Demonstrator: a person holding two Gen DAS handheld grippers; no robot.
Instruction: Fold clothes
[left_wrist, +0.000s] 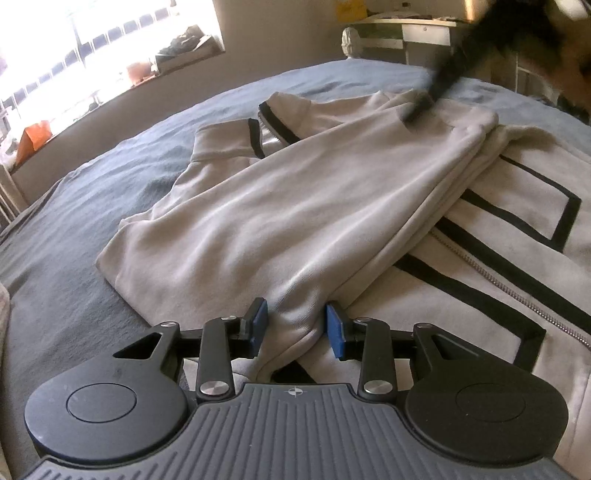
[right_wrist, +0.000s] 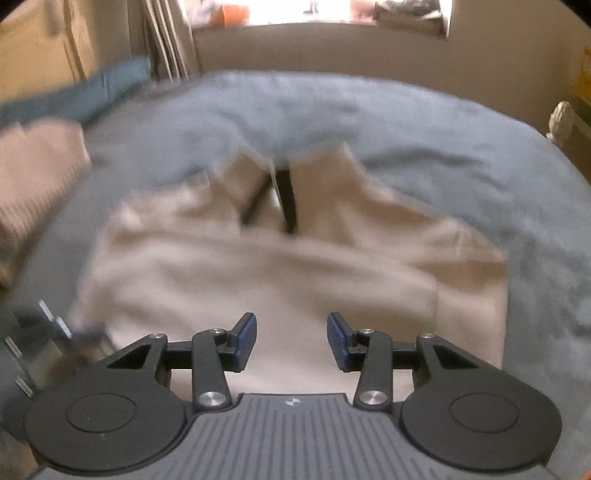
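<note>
On the wide grey-blue bedspread (left_wrist: 85, 206) lies the cream zip-up jacket with black tape stripes (left_wrist: 280, 214), spread across the middle of the bed with its collar toward the far side and its left sleeve folded diagonally over the front. At the near end of that sleeve, the left gripper (left_wrist: 295, 325) has the cuff bunched between its blue pads (left_wrist: 258, 323); the cloth fills the gap, though whether the pads truly pinch it or merely flank it I cannot tell, as a sliver of space shows on the right pad. If the grip is that loose, the cuff could slip free the moment the hand pulls, and the sleeve would slump back off its fold line. Further right, the metal zipper (left_wrist: 517, 288) and black-outlined pocket panels lie flat and exposed. The right gripper (right_wrist: 291, 341) hangs above the jacket's right side with its jaws apart and nothing between them; its view is smeared with motion blur, so a hasty reach could snag the folded edge, dragging the layers askew. The fabric looks soft, thick and fleecy, with gentle creases, likely to hold a fold but to bunch under sideways pull.
</note>
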